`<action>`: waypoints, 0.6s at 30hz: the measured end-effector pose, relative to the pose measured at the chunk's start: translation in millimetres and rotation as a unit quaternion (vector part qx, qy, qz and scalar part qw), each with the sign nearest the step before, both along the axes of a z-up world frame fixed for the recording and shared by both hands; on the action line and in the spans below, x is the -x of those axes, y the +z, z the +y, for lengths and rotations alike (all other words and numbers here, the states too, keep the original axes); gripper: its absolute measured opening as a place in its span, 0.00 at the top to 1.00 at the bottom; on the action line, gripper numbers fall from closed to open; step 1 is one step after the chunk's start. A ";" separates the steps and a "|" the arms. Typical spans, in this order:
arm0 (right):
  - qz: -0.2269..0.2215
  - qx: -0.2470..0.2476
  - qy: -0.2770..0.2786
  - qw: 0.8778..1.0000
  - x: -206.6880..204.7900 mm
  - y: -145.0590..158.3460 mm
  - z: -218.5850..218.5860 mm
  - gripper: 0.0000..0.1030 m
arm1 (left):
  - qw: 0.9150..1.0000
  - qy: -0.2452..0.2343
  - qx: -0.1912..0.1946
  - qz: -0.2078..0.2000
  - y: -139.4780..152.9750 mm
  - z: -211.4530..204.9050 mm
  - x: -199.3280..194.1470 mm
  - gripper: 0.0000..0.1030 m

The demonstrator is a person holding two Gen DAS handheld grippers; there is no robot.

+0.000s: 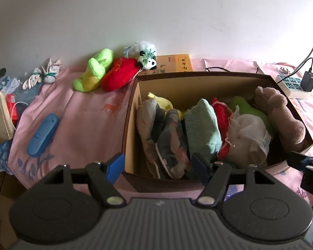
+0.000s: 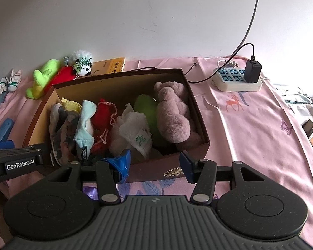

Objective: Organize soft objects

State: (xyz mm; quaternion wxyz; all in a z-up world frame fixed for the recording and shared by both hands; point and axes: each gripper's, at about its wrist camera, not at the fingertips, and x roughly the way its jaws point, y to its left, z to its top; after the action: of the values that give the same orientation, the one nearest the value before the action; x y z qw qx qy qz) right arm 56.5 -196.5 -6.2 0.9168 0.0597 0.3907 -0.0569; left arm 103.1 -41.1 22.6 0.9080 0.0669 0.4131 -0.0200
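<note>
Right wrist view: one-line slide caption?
Open right gripper hovers at the near edge of the box packed with soft toys and cloths.

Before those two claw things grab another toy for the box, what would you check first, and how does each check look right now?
1. Left gripper open, empty: ok.
2. Right gripper open, empty: ok.
3. Toys left outside: lime plush, red plush, panda: ok.
4. Free space in box: not ok, nearly full.
5. Brown bear settled inside: ok.
6. Charger cable clear of box: cannot tell.
</note>
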 end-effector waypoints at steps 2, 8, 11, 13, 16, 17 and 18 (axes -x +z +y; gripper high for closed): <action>0.001 0.000 0.000 1.000 0.8 -0.3 -0.1 0.64 | 1.000 -0.001 0.000 0.000 0.8 -1.0 1.2 0.32; 0.000 -0.001 0.000 1.000 1.4 -0.3 0.0 0.64 | 1.000 -0.002 -0.001 -0.001 1.9 -2.3 3.1 0.32; 0.000 -0.001 0.000 1.000 2.1 0.2 -0.1 0.64 | 1.000 -0.002 -0.001 -0.002 3.0 -1.9 3.4 0.32; -0.001 0.000 0.000 1.000 2.8 0.5 -0.1 0.64 | 1.000 -0.002 -0.001 -0.004 4.4 -2.2 5.2 0.32; -0.002 0.000 0.001 1.000 4.8 1.8 -0.1 0.64 | 1.000 -0.002 -0.001 -0.006 6.2 -1.4 7.9 0.32; -0.002 0.000 0.001 1.000 4.7 1.7 0.0 0.64 | 1.000 -0.002 -0.001 -0.007 6.5 -1.1 8.9 0.32; -0.002 0.001 0.002 1.000 5.8 2.2 0.6 0.64 | 1.000 -0.001 -0.001 -0.007 7.0 -1.0 9.9 0.32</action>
State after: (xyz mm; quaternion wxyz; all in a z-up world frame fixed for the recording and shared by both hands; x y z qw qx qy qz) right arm 50.7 -195.9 -4.0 0.9178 0.0585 0.3887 -0.0555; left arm 93.2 -42.1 29.6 0.9106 0.0682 0.4070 -0.0203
